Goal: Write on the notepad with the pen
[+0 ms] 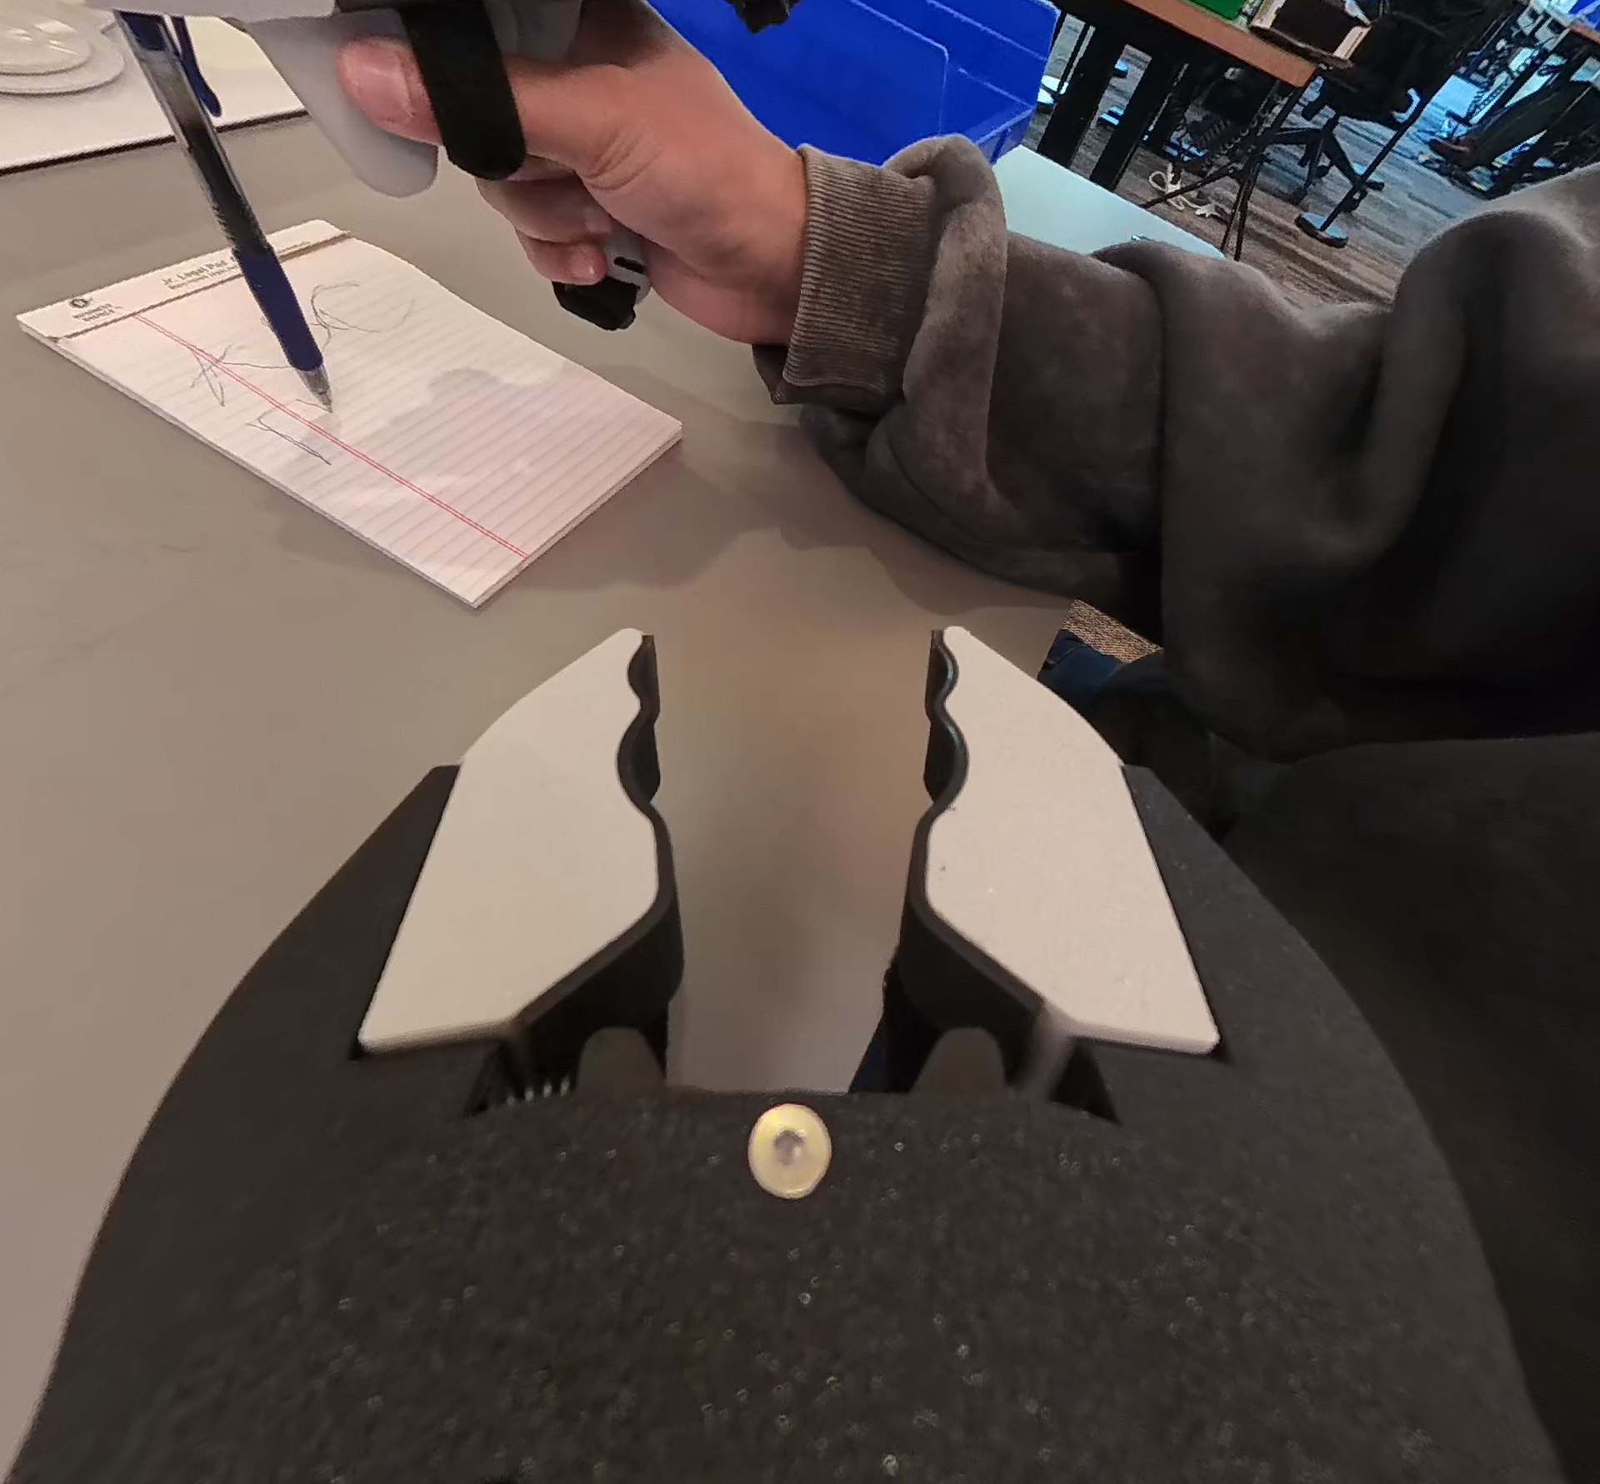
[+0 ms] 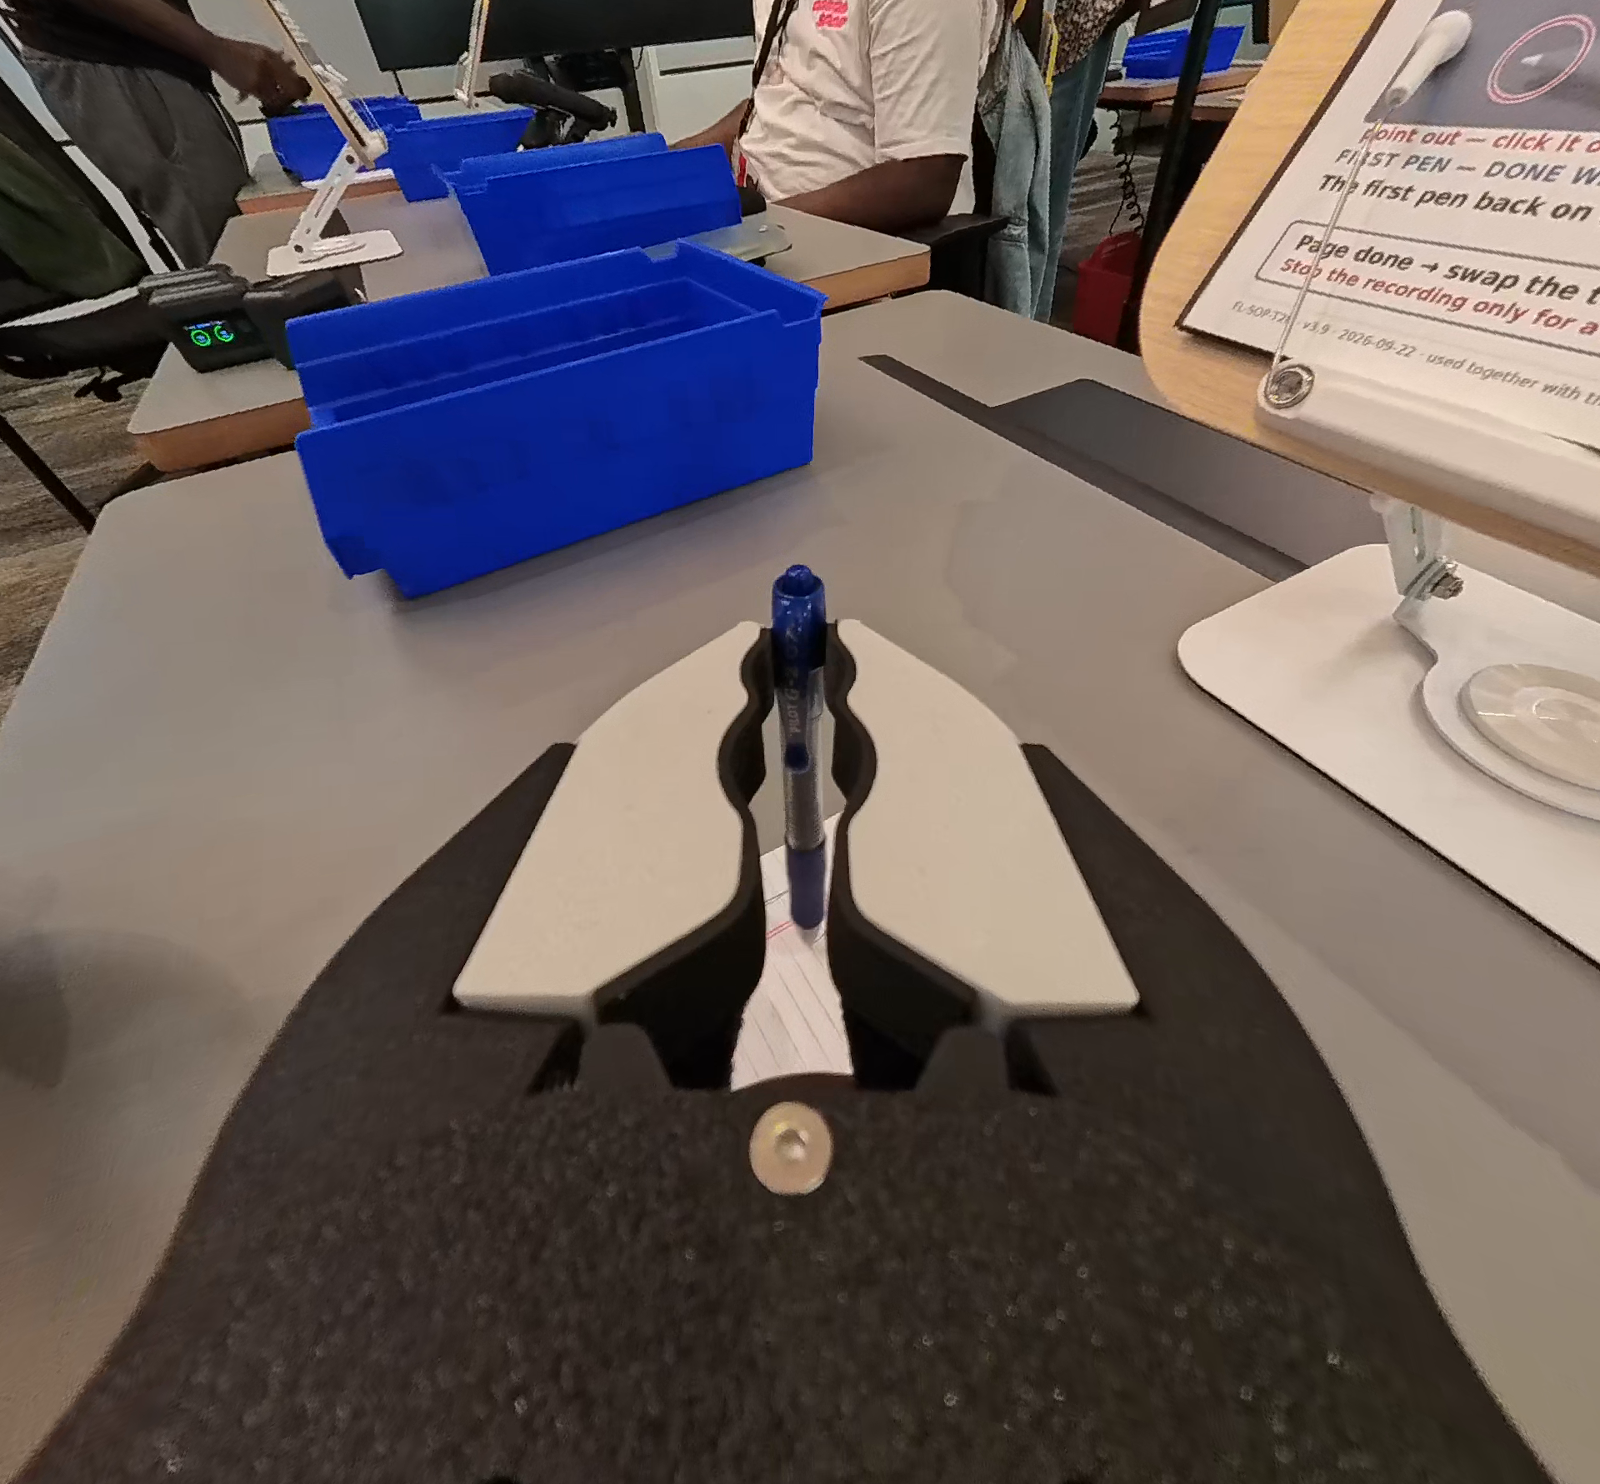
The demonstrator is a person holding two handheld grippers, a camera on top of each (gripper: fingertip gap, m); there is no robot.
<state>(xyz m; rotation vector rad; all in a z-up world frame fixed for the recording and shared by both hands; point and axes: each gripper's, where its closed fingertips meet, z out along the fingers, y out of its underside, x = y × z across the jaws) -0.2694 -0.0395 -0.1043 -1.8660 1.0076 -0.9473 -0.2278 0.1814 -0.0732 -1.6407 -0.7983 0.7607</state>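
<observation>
A white lined notepad lies on the grey table with blue scribbles near its top. My right gripper is shut on a blue pen, held upright. In the left wrist view the pen leans down from that gripper and its tip touches the notepad page by the red margin line. A strip of the notepad shows between the right fingers. My left gripper is open and empty, low over the table, near the notepad's near corner.
A blue bin stands on the table beyond the pen. A white stand base with an instruction board is at the right. A person's hand and grey sleeve hold the right gripper. People sit at tables behind. My right fingertips sit around 25 centimeters from my left ones.
</observation>
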